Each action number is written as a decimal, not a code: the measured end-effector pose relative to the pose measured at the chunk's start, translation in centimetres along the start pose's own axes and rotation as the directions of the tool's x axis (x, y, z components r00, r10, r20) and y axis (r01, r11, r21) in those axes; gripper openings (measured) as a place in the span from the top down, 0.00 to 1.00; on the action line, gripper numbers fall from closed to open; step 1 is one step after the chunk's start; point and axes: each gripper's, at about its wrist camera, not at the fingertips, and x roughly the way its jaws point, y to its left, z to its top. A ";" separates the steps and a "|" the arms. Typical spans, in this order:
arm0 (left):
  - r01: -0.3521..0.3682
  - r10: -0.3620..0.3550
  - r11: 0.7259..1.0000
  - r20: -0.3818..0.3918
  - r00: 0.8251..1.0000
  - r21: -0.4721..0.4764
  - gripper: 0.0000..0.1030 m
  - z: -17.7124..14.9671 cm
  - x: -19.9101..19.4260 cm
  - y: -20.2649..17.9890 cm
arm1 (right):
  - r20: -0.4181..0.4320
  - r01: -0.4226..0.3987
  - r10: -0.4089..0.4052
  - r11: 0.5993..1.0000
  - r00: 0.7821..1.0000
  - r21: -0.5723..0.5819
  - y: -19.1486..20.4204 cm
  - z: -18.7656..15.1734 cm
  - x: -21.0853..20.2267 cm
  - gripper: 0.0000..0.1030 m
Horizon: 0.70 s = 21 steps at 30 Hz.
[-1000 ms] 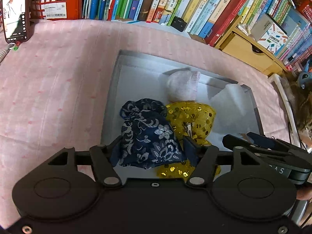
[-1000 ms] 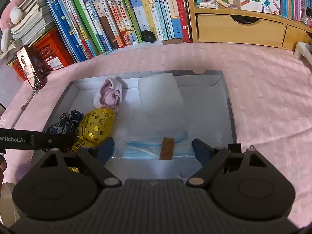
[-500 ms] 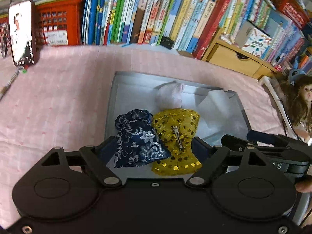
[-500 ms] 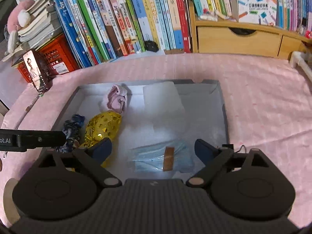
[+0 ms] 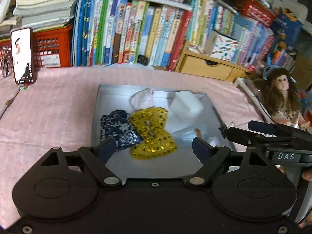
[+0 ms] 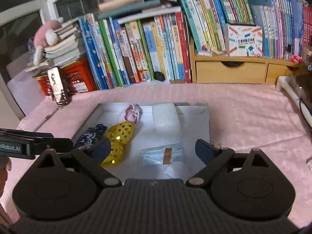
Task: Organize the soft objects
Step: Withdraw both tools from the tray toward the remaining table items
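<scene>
all five soft things lie in the grey tray [image 6: 206, 117]: navy pouch [image 5: 119, 130], gold sequin bow [image 5: 154, 132], pink cloth [image 6: 132, 113], white foam [image 6: 165, 117], blue masks [image 6: 163, 154]. left tool [image 5: 154, 148] is opening, empty; right tool [image 6: 154, 150] is released. sorting looks finished.

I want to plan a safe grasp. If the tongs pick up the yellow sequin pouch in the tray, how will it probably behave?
The yellow sequin pouch looks like soft cloth and lies flat and crumpled, so it would probably sag rather than stay stiff. Its shiny sequins may slip a little between the pads. It touches the dark blue floral pouch, so pushing it may drag that one along.
</scene>
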 end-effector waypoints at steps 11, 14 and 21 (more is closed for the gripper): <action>0.054 -0.061 0.993 0.063 0.996 0.104 0.16 -4.4 -4.4 -3.7 | 0.063 -0.011 0.011 1.000 0.998 -0.002 -1.7 -1.9 -5.5 0.03; 0.064 -0.074 0.989 0.071 0.995 0.137 0.15 -5.8 -5.3 -4.5 | 0.066 -0.003 0.002 1.000 0.998 0.009 -2.5 -2.5 -6.5 0.03; 0.054 -0.071 0.985 0.100 0.992 0.162 0.14 -8.9 -6.9 -4.4 | 0.064 0.029 -0.030 0.999 0.997 0.026 -4.0 -4.6 -7.3 0.03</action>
